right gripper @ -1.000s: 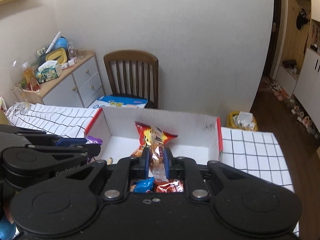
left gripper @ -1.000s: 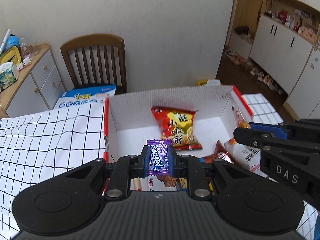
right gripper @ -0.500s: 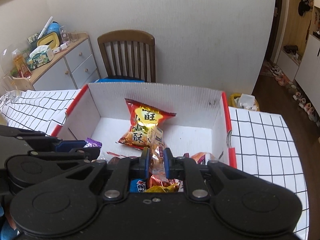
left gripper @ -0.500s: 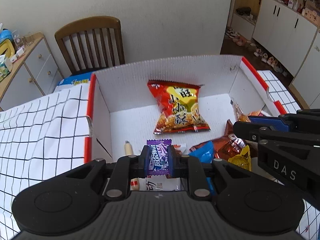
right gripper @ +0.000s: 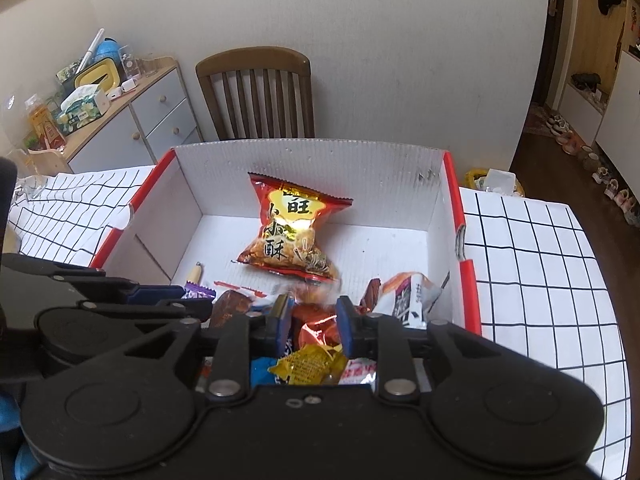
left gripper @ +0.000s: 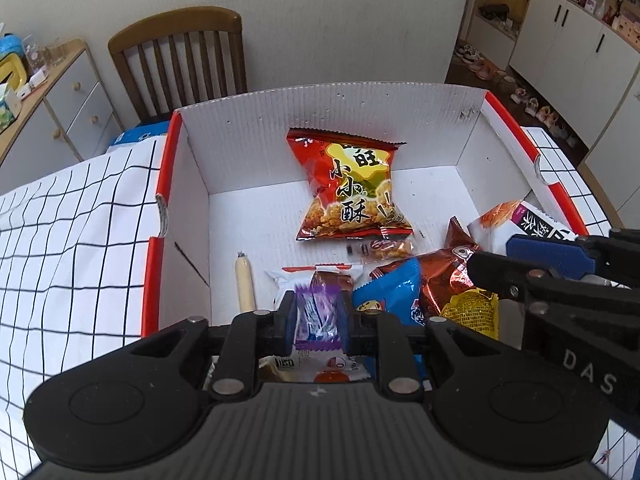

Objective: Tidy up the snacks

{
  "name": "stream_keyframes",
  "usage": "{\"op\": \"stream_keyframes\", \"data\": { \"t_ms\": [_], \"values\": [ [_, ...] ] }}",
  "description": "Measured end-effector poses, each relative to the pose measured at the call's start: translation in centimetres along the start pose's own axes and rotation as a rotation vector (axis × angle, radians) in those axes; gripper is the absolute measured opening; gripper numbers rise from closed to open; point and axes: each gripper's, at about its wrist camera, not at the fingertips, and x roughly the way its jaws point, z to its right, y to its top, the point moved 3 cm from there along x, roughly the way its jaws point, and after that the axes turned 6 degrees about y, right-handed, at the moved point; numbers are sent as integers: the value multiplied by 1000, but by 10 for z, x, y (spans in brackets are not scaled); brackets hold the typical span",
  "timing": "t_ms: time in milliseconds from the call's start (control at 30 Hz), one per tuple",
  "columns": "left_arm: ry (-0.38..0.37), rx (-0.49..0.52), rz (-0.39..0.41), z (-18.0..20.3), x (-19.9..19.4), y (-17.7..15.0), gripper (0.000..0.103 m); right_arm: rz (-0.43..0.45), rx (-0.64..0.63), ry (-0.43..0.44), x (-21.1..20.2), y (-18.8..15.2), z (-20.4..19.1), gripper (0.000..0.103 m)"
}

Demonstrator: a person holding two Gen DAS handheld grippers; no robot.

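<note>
A white cardboard box with red rims (left gripper: 192, 168) (right gripper: 452, 200) holds a big red snack bag (left gripper: 352, 192) (right gripper: 292, 236) and several smaller packets at its near end. My left gripper (left gripper: 318, 318) is shut on a purple candy packet (left gripper: 318, 316) above the box's near left part. My right gripper (right gripper: 310, 320) is open over the packet pile; a small orange snack packet (right gripper: 312, 290), blurred, is just beyond its jaws, and the same packet shows in the left wrist view (left gripper: 384, 248) on the box floor. The right gripper appears in the left wrist view (left gripper: 532, 264).
The box rests on a white tablecloth with a black grid (left gripper: 72, 248) (right gripper: 532, 264). A wooden chair (left gripper: 180, 52) stands behind the box. A drawer cabinet with clutter (right gripper: 120, 112) is at the left. A cream sausage stick (left gripper: 245, 280) lies by the box's left wall.
Both grippers have moved lower and forward over the box. The right gripper has opened and let go of its orange snack packet, which dropped into the box. The left still holds the purple packet.
</note>
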Motion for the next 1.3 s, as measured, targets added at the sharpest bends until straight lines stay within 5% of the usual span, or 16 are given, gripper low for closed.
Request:
{"op": "stream_keyframes", "data": {
  "t_ms": [133, 200, 267, 667, 1300],
  "values": [
    [5, -2, 20, -2, -10, -2, 35, 11, 1, 4, -8, -1, -1, 31],
    [7, -6, 40, -5, -18, -3, 53, 18, -3, 3, -14, -1, -3, 35],
    [14, -13, 69, -9, -29, -4, 59, 28, -9, -1, -20, -1, -5, 36],
    [3, -15, 157, -25, -89, -17, 60, 114, -24, 0, -68, -1, -22, 61],
    [-36, 10, 327, -37, -186, -60, 60, 259, -71, 32, -151, -21, -60, 82]
  ]
}}
